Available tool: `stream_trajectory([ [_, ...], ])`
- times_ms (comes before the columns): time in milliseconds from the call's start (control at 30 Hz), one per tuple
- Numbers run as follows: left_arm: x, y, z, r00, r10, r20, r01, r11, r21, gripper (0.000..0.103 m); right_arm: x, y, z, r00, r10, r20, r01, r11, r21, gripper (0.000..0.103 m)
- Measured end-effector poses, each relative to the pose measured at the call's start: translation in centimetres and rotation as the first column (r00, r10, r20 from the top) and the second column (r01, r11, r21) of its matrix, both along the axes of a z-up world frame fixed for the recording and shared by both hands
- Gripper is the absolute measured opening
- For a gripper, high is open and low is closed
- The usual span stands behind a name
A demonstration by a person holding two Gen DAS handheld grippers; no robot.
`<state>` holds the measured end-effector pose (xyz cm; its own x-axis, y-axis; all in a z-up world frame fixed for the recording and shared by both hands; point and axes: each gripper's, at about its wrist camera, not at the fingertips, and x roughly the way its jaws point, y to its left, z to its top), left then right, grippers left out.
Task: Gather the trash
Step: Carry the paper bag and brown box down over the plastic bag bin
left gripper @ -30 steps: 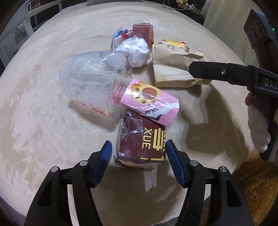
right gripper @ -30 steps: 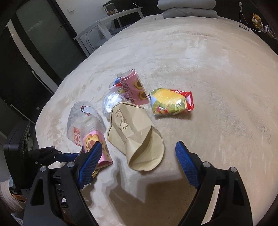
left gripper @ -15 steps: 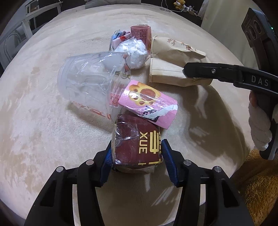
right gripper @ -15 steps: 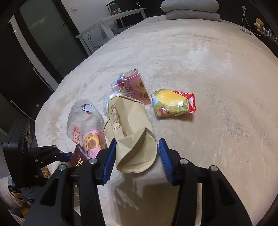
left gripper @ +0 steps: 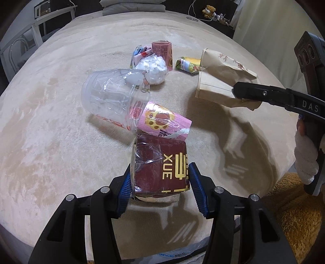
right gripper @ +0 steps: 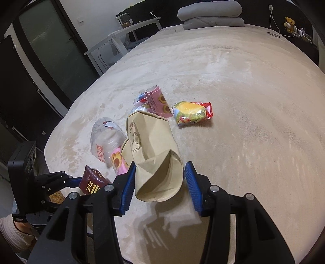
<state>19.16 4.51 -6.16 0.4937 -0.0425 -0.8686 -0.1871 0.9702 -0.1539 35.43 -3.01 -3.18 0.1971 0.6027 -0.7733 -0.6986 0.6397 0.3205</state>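
- Two grippers each clamp a piece of trash over the beige plush bed cover (right gripper: 233, 85).
- At the lower centre of the left wrist view, the left gripper (left gripper: 160, 182) has its blue-padded jaws pressed against both sides of a dark red packet (left gripper: 160, 164) printed with gold "XUE" lettering; the packet looks lifted, with its shadow on the cover beneath.
- At the lower centre of the right wrist view, the right gripper (right gripper: 159, 182) has its jaws closed on the rounded end of a tan paper bag (right gripper: 152, 146), which is raised and tilts away toward the middle of the frame.
- In the left wrist view the same bag sits at the upper right, pinched by the black finger coming in from the right edge.
- Just above the red packet in the left wrist view lies a pink cup (left gripper: 162, 121) with a yellow paw print, touching the packet's upper edge.
- A crumpled clear plastic cup (left gripper: 109, 99) lies on its side left of centre, overlapping the pink cup.
- Higher in that frame, a white plastic wad (left gripper: 154, 69) sits beside a pink carton (left gripper: 162, 50) and a small colourful wrapper (left gripper: 140, 52).
- A yellow-green snack bag (right gripper: 191, 113) with a red end lies right of centre in the right wrist view, apart from the paper bag.
- A folded grey blanket (right gripper: 211, 16) rests at the top of that view, with a yellow teddy bear (right gripper: 289, 23) at the upper right.
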Motion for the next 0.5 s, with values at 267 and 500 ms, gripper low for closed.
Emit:
stream_trajectory([
  [267, -2.7, -0.7, 2.1, 0.999, 0.005, 0.042, -0.004, 1.0, -0.007, 0.052, -3.6, -2.4, 1.4, 1.0, -0.027, -0.001, 0.027, 0.999, 0.018, 0.048],
  [500, -5.6, -1.8, 4.4, 0.996, 0.002, 0.092, -0.001, 1.0, -0.009, 0.052, -7.6, -4.6, 2.3, 0.999, -0.047, -0.006, 0.047, 0.998, 0.031, 0.048],
])
